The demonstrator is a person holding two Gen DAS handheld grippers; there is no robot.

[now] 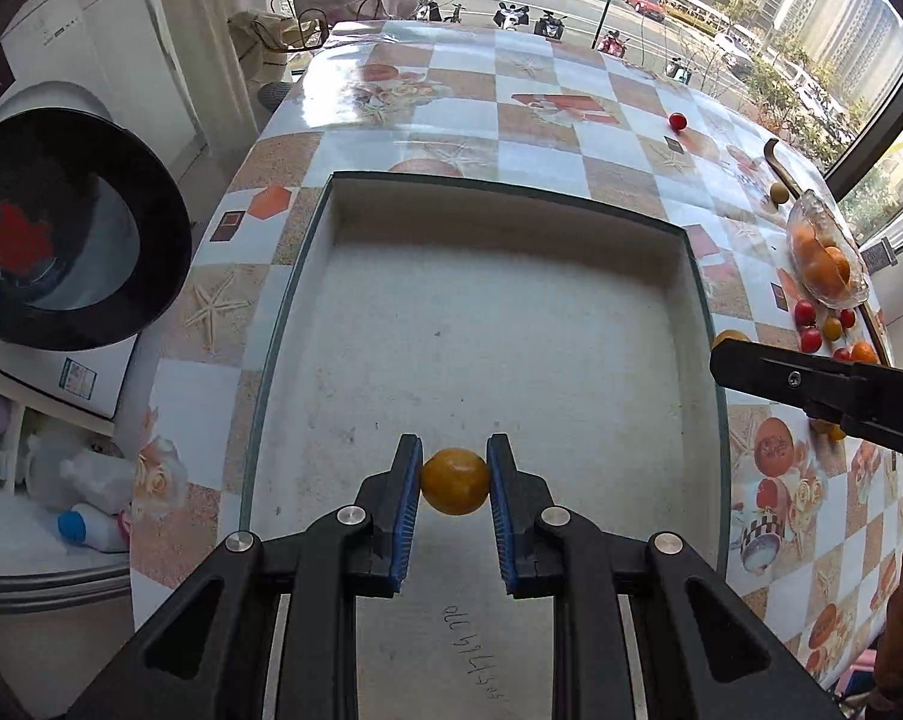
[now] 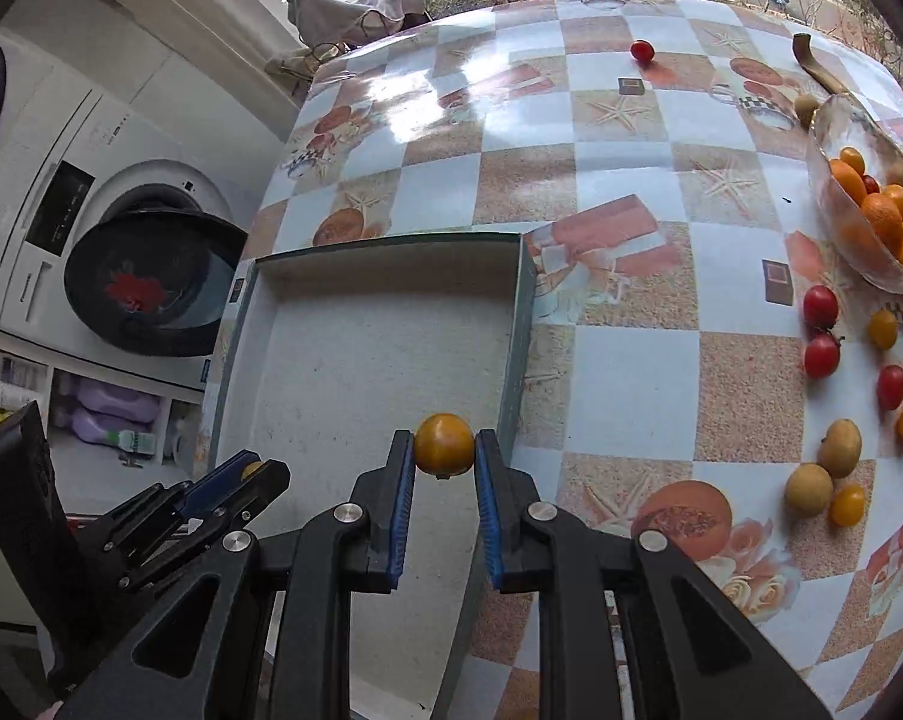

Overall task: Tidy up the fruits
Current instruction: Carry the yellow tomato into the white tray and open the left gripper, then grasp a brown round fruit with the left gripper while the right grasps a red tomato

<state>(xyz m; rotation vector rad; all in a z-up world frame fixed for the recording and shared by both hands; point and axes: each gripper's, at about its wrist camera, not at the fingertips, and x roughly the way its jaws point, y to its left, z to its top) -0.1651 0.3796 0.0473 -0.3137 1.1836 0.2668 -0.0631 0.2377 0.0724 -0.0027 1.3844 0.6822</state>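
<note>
Glossy plastic tablecloth (image 2: 631, 360), smooth, printed with checks and starfish, throwing back window glare. Matt, grainy white floor inside the shallow cardboard box (image 1: 511, 330), speckled and scuffed, with dull green outer walls; smooth, waxy orange-yellow fruit (image 1: 455, 481) pinched between ribbed blue rubber pads (image 1: 412, 498) on the matt black plastic left gripper (image 1: 455, 483), bright metal pivot pins (image 1: 351, 516) at the links. Same finish on the right gripper (image 2: 444, 447) round a second yellow fruit (image 2: 444, 443); clear, glossy glass-like bowl (image 2: 829, 198) with shiny-skinned oranges (image 2: 880, 216).
</note>
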